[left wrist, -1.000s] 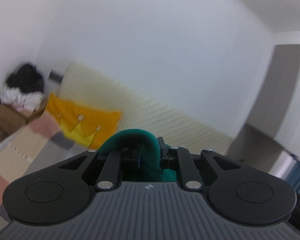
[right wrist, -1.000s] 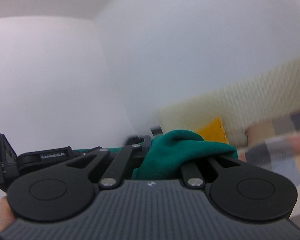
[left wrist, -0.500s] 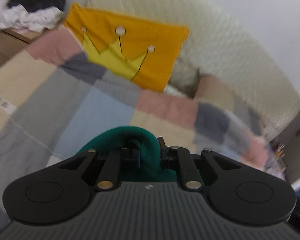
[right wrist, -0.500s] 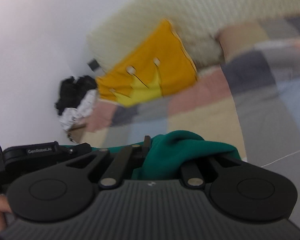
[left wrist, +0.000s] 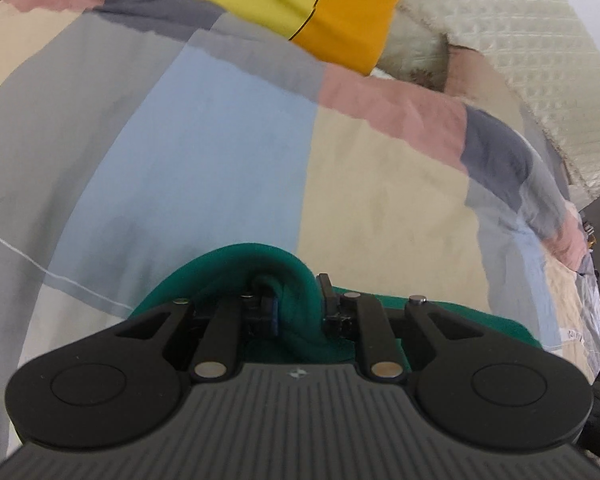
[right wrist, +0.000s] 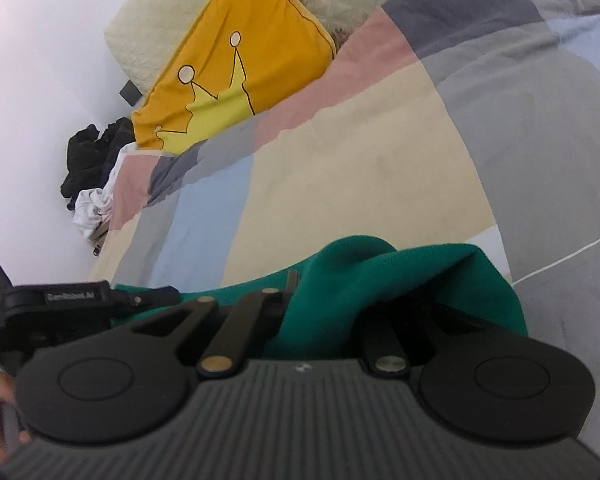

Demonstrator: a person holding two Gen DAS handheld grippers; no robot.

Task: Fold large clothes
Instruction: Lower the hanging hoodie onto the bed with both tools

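Over the patchwork-covered bed (left wrist: 380, 184), I hold the green knit garment (left wrist: 260, 264) clamped in both the left tool (left wrist: 296, 308) and right tool (right wrist: 324, 300), ready, I judge, to spread it flat before folding.

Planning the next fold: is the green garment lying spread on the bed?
No. The green garment is bunched, clamped in both the left gripper and the right gripper above the bed.

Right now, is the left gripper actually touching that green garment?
Touching. The left wrist view shows the left gripper with a thick roll of the green garment bunched between its two fingers, the cloth pressed against both.
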